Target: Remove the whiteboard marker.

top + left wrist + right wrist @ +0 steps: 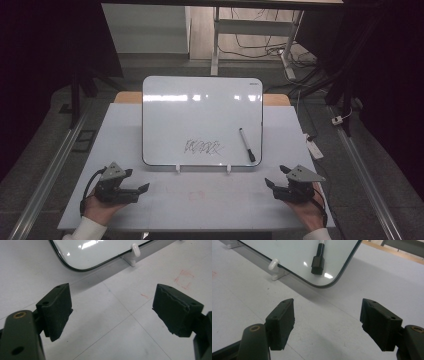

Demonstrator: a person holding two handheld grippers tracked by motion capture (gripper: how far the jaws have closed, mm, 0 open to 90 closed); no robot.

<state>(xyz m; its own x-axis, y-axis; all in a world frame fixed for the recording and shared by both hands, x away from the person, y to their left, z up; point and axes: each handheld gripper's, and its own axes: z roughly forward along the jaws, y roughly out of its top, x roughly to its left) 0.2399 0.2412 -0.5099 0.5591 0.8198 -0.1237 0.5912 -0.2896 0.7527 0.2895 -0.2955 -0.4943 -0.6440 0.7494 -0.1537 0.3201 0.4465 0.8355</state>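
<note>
While both grippers rested low on the white worktop (165, 202), nothing had been picked up: the left gripper (141, 191) and the right gripper (270, 185) each stood with jaws spread wide and bare worktop between them. Ahead of them a small whiteboard (200, 112) leaned back on two white clip stands (177, 168), with a black scribble (202, 147) low on its face. A black marker (247, 145) lay against the board near its lower right corner, cap end down, close to the rim.

From where I stood, the work looked set to begin with that marker, and the right gripper was the nearer one. In the right gripper view the marker's cap end (317, 263) sat just above the board's rounded corner (332, 283). A good pick, I judged, would bring the jaws across the barrel above the cap rather than along it, and close gently so the pen would not slide off the slick surface. The left gripper, near the board's lower left corner (72, 266), could steady the rim, since the board only leaned on its stands.
</note>
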